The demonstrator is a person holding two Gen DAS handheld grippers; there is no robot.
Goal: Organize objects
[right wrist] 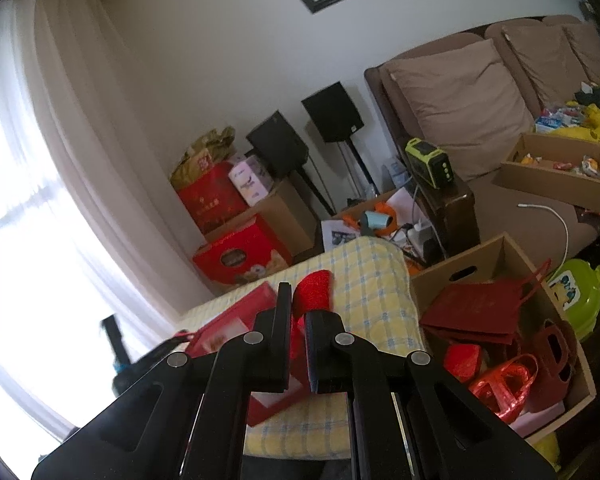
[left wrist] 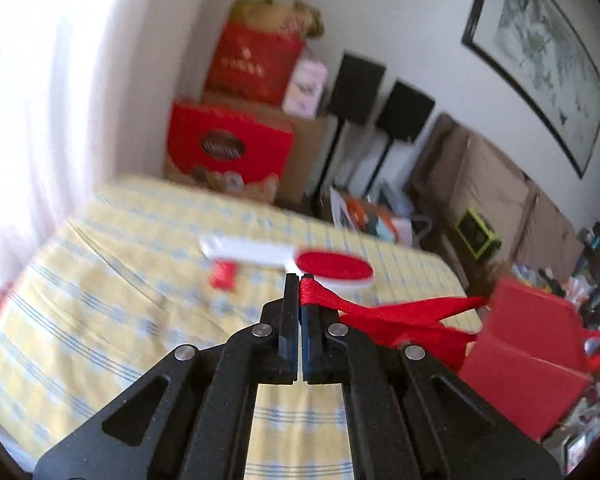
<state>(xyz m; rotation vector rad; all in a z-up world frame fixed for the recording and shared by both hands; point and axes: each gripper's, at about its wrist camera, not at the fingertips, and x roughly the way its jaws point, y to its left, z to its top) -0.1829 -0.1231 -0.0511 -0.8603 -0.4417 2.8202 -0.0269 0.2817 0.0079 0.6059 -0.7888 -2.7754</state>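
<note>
My left gripper is shut on the red ribbon handle of a red gift bag, which hangs off to the right above the yellow checked tablecloth. Beyond the fingertips lie a white brush with a red oval pad and a small red packet. In the right wrist view my right gripper is shut with red material of the gift bag pinched between its fingers. A red glittery part rises just past the tips. The left gripper shows as a dark blur.
An open cardboard box with several red bags stands right of the table. Behind it are a brown sofa, two black speakers on stands, stacked red gift boxes in the corner, a white curtain and a green container.
</note>
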